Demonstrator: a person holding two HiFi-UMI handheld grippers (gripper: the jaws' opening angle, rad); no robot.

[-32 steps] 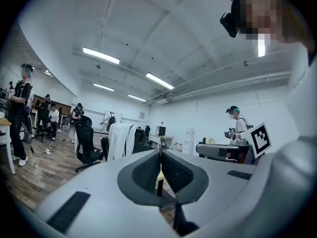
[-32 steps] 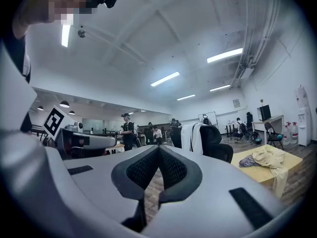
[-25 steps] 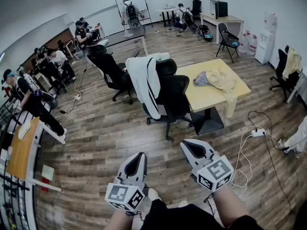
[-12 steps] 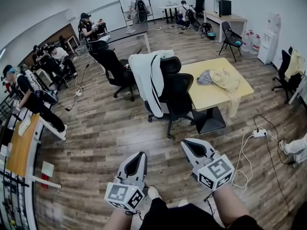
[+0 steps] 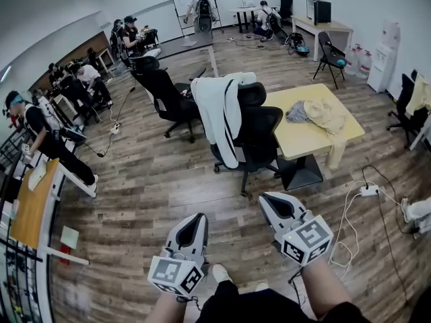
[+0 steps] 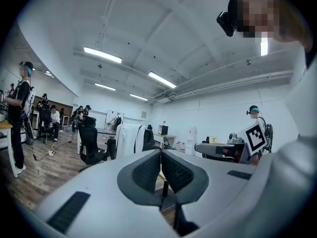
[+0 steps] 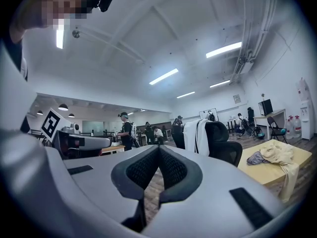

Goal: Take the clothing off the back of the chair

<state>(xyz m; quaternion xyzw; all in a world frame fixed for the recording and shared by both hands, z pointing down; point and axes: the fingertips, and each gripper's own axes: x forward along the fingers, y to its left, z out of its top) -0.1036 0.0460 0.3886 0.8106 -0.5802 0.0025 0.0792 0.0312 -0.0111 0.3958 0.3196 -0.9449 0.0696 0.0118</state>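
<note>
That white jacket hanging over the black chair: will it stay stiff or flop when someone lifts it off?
The white jacket will probably flop: it hangs in soft folds down the chair back. It looks light, being thin cloth. Since it drapes over the top, a sideways tug might catch it or roll the chair on its star base.

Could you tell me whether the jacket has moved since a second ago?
No. The jacket still hangs over the same chair back, next to the yellow table; only the view has shifted.
</note>
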